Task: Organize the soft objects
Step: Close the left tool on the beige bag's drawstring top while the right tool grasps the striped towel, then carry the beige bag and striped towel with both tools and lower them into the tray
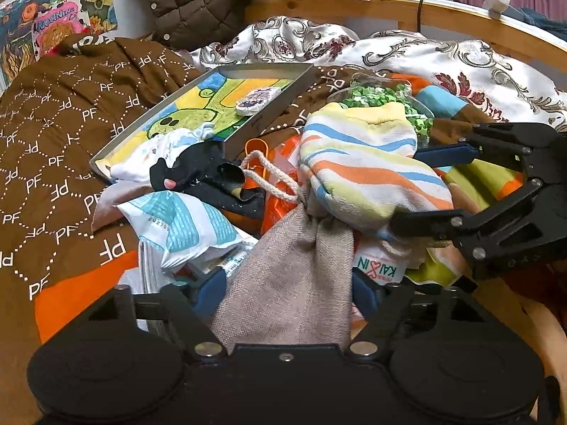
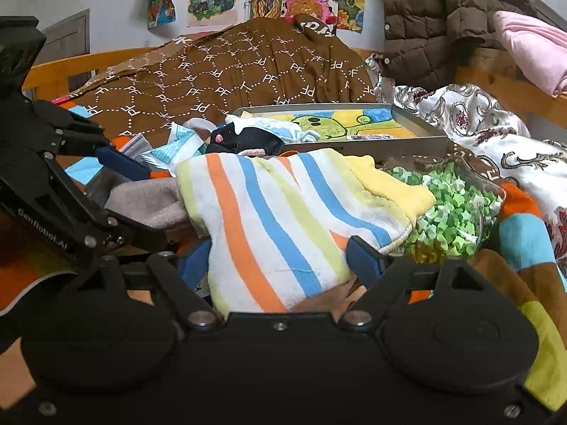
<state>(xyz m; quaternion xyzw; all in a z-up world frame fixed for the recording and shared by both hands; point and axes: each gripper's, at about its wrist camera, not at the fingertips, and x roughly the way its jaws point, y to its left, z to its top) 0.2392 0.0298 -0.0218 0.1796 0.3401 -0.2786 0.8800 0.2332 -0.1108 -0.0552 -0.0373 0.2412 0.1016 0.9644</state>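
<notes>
Left gripper (image 1: 288, 285) jaws pinch limp grey-beige cloth pouch (image 1: 290, 283); right gripper (image 2: 280, 260) jaws clamp soft striped towel (image 2: 283, 209); both light, floppy, best gathered in bunched folds.

Evenly and softly lit, moderately bright, with no hard shadows and no glare. Strongly bowed at the edges by the fisheye, bending the orange-brown wooden bed rail (image 1: 460, 17) into an arc. Slightly soft throughout; dark and featureless on the black gripper housing (image 2: 280, 364) up close.
</notes>
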